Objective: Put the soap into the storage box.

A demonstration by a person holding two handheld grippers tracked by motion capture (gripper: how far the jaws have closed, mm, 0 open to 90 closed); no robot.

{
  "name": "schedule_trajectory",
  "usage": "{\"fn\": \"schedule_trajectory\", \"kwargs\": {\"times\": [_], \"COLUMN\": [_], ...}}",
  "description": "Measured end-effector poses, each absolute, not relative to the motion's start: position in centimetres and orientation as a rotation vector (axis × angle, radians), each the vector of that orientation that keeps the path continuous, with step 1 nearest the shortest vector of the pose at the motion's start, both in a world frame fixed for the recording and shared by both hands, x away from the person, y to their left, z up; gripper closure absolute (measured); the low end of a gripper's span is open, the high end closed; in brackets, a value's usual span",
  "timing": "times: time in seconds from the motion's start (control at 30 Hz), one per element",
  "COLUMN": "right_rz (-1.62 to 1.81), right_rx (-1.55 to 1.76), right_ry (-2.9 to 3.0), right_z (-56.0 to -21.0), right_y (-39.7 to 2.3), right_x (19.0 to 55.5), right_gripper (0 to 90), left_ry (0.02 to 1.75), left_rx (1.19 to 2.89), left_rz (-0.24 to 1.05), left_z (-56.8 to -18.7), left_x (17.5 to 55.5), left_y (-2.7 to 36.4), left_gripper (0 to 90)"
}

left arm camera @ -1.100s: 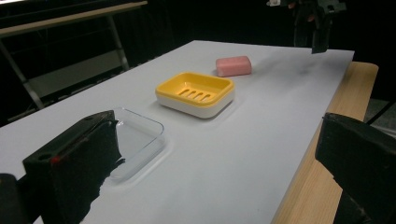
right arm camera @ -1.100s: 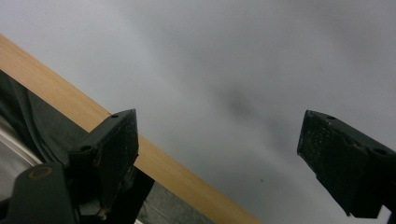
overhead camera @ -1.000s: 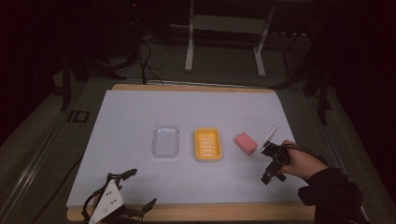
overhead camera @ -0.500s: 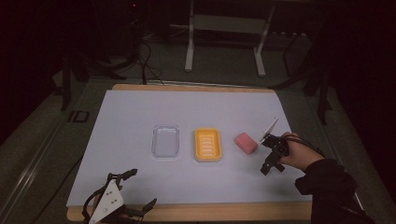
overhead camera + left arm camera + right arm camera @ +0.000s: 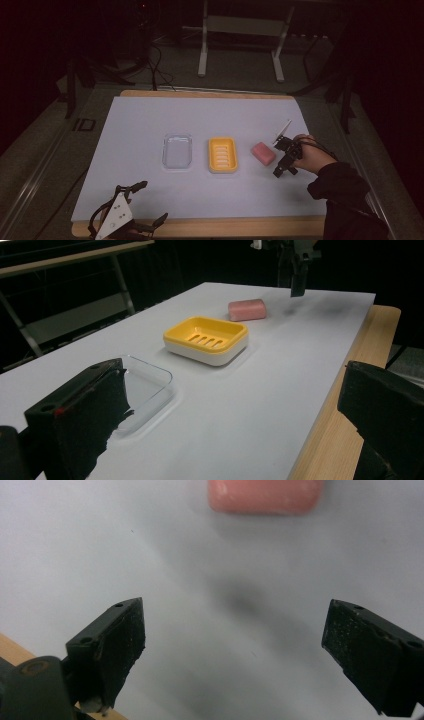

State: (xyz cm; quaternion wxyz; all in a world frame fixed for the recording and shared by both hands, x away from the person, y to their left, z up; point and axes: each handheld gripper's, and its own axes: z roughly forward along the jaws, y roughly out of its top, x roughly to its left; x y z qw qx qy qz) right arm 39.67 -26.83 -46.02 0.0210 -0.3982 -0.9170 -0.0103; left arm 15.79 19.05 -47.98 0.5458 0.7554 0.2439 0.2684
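While the right gripper (image 5: 283,167) hangs at the right of the high view, held in a hand (image 5: 311,156) that comes in from the lower right corner, its jaws have just been opening and now stand spread wide with nothing between them. Just to its left in that view lies the pink soap bar (image 5: 263,153), flat on the white table sheet (image 5: 150,120) and apart from the jaws; in the right gripper view the bar (image 5: 265,495) sits at the top edge of the frame, above the gap between the two black jaws. Left of the bar, near the middle of the high view, rests the yellow soap dish (image 5: 222,155), and left of that a clear plastic tray (image 5: 177,151). At the lower left of the high view the left gripper (image 5: 142,207) lies on the table's near edge, its jaws spread and holding nothing.
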Motion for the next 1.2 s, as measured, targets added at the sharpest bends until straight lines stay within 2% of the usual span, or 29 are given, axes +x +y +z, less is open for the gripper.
{"fn": "schedule_trajectory", "kwargs": {"times": [0.43, 0.83, 0.93, 1.13, 1.2], "right_rz": [-0.307, -0.373, -0.365, -0.339, -0.32], "right_rx": [-1.263, -1.192, -1.22, -1.222, -1.239], "right_ry": [-2.857, -2.94, -2.913, -2.863, -2.864], "right_z": [-45.9, -47.3, -47.8, -48.9, -49.2], "right_y": [-24.9, -23.8, -23.7, -23.8, -24.0], "right_x": [41.9, 44.0, 44.4, 45.0, 45.2], "right_gripper": [12.6, 15.1, 19.9, 20.2, 23.1], "left_ry": [0.578, 0.573, 0.573, 0.569, 0.568], "left_rx": [1.792, 1.796, 1.793, 1.8, 1.801], "left_rz": [0.634, 0.631, 0.631, 0.63, 0.629], "left_z": [-48.0, -48.0, -48.0, -48.0, -48.1], "left_x": [15.8, 15.8, 15.8, 15.8, 15.8], "left_y": [19.0, 19.1, 19.1, 19.1, 19.0], "left_gripper": [0.5, 0.5, 0.5, 0.5, 0.5]}}
